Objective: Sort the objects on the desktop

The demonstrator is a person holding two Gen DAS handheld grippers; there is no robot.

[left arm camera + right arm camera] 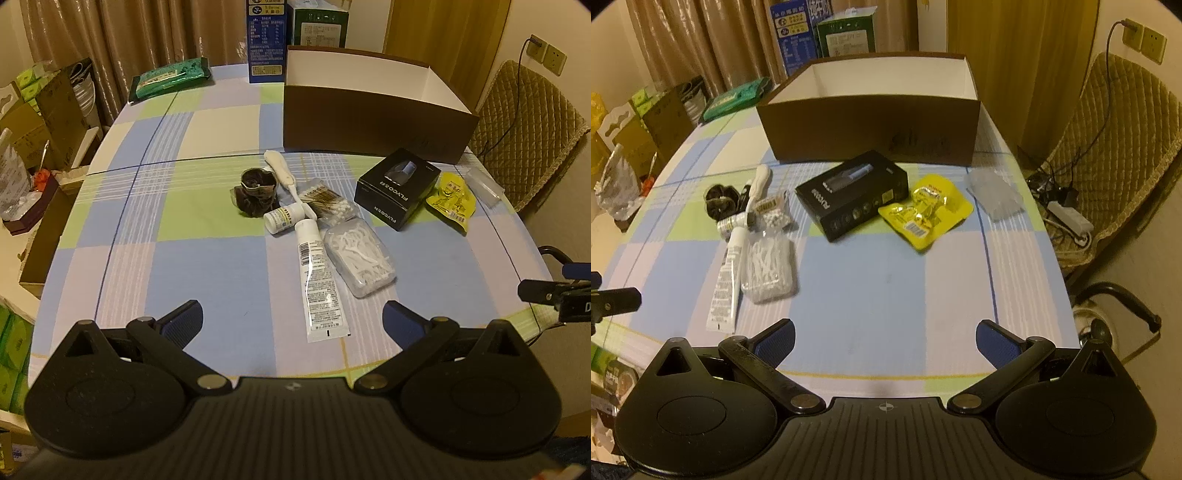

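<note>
A brown open box (pixel 369 122) (pixel 871 125) with a white inside stands at the table's far side. In front of it lie a black carton (pixel 397 188) (pixel 853 192), a yellow packet (pixel 452 197) (pixel 925 212), a clear plastic piece (pixel 995 195), a white tube (pixel 319 280) (pixel 726 280), a clear case of floss picks (pixel 360 258) (pixel 768 267), cotton swabs (pixel 325 203), a small white bottle (pixel 284 218), a white brush (pixel 282 170) and a dark scrunchie (pixel 256 192) (pixel 720 197). My left gripper (pixel 293 321) is open near the tube's end. Over bare cloth, my right gripper (pixel 886 339) is open.
The round table has a checked cloth (pixel 207 266). A green packet (pixel 170 75) and tall cartons (pixel 267 40) sit at the back. A padded chair (pixel 1115 147) with cables stands right. Cardboard boxes (pixel 44 110) crowd the left.
</note>
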